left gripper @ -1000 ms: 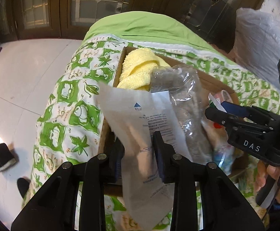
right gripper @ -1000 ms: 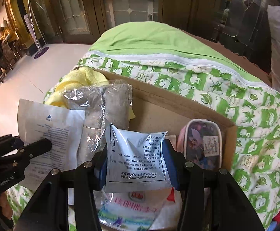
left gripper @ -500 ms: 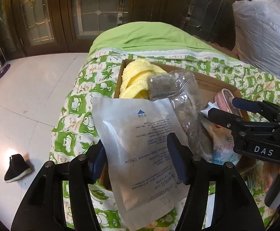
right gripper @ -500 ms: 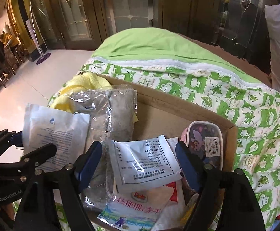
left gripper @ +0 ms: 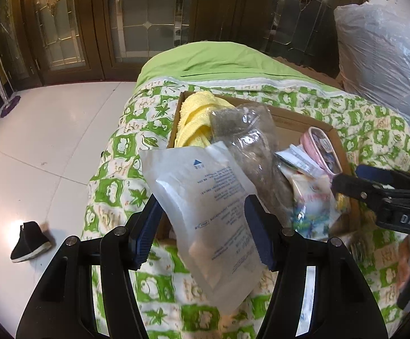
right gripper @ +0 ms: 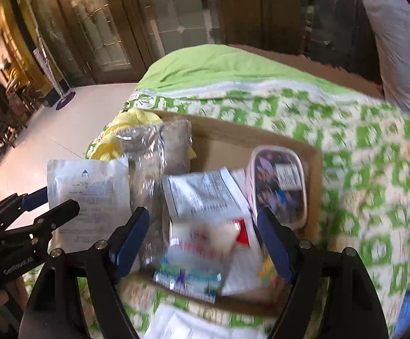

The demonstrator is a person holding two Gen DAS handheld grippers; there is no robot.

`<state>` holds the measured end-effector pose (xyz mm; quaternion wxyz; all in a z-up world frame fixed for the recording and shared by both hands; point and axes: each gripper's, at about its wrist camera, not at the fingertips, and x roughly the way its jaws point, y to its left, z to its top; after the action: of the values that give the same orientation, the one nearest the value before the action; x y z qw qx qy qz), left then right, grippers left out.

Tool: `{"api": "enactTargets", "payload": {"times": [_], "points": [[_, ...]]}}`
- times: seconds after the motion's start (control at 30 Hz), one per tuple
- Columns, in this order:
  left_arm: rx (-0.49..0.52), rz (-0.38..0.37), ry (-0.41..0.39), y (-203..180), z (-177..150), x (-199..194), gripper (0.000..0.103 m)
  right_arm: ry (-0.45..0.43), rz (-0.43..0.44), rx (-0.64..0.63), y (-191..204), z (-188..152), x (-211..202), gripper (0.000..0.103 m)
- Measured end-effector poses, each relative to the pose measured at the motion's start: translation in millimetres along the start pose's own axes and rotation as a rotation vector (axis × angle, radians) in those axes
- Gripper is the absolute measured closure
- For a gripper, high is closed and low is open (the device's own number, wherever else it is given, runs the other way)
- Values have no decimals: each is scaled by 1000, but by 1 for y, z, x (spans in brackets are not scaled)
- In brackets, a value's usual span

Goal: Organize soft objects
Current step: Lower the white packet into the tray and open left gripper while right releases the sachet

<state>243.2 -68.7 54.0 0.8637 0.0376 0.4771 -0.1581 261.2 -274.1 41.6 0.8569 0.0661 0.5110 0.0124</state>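
Left gripper [left gripper: 205, 220] spread wide at the bottom centre of the left view, blue pads either side of a white printed pouch [left gripper: 205, 212], neither pad clearly pressing on it. Pouch tilted, upper end leaning over the near left corner of a cardboard box [left gripper: 340, 141], lower end hanging over the green-and-white quilt [left gripper: 114, 186]. Same pouch [right gripper: 89, 195] at middle left of the right view, with the left gripper [right gripper: 44, 206] at its lower edge.

Right gripper [right gripper: 205, 240] also spread wide at the bottom centre of its own view, gripping nothing, hovering above the box [right gripper: 315, 186]. Beneath it, blurred: a small white sachet with printed text [right gripper: 205, 195] lying on a colourful snack bag [right gripper: 193, 265].

Inside the box, from upper left to right: a yellow towel [left gripper: 193, 115] in the far left corner, a clear bag of grey fabric [left gripper: 250, 147] leaning against it, and a pink pencil case [right gripper: 281, 186] standing along the right wall.

A black shoe [left gripper: 30, 240] on the white floor at lower left of the left view. A large grey plastic bag [left gripper: 380, 56] at upper right. Right gripper [left gripper: 374, 186] entering from the right edge of the left view.
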Motion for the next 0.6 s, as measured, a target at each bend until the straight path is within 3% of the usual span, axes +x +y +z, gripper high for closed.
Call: {"api": "enactTargets", "payload": {"times": [0.27,0.53,0.57,0.6], "points": [[21,-6,3,-10,-16,-18,42,139,9,58,-27,-47,-19,24],[-51,-12,49,0,-10,15,41,198,40,159,-47,-91,-25,24],[-45,-2,44,-1,-8,17,43,201,43,162,-47,-93,-25,24],[-37,9,40,-2,-6,18,53,204,46,164,-47,-96,-24,24]]}}
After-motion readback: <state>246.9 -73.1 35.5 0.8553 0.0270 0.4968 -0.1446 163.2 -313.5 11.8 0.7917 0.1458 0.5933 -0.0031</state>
